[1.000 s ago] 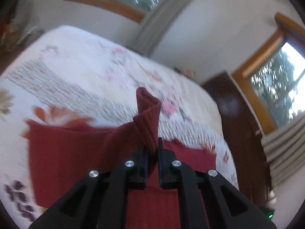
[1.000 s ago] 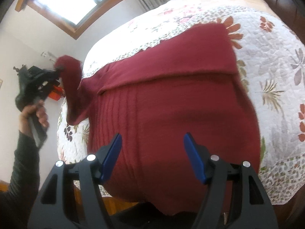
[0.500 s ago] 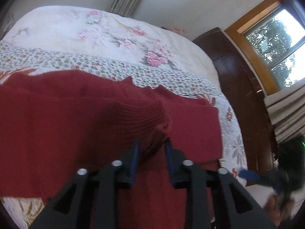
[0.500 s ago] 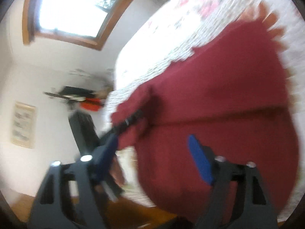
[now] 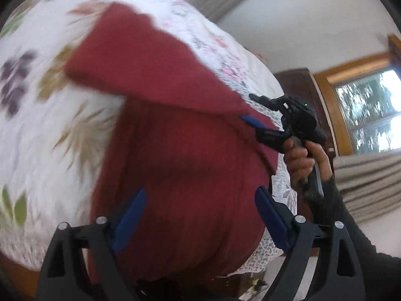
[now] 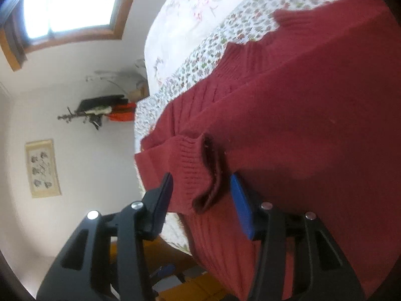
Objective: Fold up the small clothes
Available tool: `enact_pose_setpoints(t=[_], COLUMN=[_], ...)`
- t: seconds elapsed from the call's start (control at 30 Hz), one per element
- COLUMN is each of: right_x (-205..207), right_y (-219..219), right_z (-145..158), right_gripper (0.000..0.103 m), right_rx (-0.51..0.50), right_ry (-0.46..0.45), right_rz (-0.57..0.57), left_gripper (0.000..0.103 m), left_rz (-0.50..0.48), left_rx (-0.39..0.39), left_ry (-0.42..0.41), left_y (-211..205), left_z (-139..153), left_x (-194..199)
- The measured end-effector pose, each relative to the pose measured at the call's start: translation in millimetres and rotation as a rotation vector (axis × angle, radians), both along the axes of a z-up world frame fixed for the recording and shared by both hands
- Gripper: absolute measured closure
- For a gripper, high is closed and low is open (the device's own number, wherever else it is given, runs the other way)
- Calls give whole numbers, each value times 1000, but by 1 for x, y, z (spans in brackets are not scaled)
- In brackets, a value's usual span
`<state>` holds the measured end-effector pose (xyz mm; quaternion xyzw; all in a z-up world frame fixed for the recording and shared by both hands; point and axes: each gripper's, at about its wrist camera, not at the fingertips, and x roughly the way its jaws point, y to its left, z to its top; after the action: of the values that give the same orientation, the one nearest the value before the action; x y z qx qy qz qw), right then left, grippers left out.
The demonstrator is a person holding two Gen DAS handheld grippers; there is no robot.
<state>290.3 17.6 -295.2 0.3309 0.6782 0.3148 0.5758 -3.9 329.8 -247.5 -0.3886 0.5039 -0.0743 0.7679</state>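
Now your left claw [image 5: 198, 215] gapes wide above the dark red knitted sweater [image 5: 180, 150]; your right claw [image 6: 200, 195] straddles its ribbed cuff [image 6: 200, 175], open, on the floral quilted bed [image 5: 37, 125].

Bed [image 5: 45, 130] with white floral quilt; dark red knit sweater [image 5: 180, 160] spread flat on it, sleeve folded across.

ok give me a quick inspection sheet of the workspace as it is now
surface: bed with floral quilt
job's things: red sweater spread on the quilt, one sleeve folded across; cuff near its edge
clutter: nothing seen on the quilt
grippers: left gripper open above the sweater's lower part; right gripper open, cuff between its fingers, held by a hand
cables: nothing seen
surroundings: window, framed picture, curtain, dark wood furniture
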Motion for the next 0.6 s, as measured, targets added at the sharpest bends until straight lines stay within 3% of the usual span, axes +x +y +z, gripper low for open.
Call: enact_pose_setpoints(t=[0.13,0.2,0.23,0.27,0.37,0.6], right_x=[2,2,3,3,6,22], right_y=[18,28,31,34,33,-9], right_z=[3,7,7,11,26,100], right_gripper=[55,71,89,96,97,97], right_rx=[0,-8,-19,-34,-43,-62], right_ry=[-6,-21,-30,-44,-92,-264], right_rz=[26,50,57,57,50,14], left_gripper=[13,13,13,13,13,13], left_rz=[53,60,58,53,48,35], left_rx=[-22,-23,-25,-25,-13,-25], left_ry=[38,46,46,45,36,31], left_y=[9,10,10,10,6,-5], left_z=[-12,-15,-17,-18,-15,-16], left_x=[-18,-21,-21,-21,-14,-8])
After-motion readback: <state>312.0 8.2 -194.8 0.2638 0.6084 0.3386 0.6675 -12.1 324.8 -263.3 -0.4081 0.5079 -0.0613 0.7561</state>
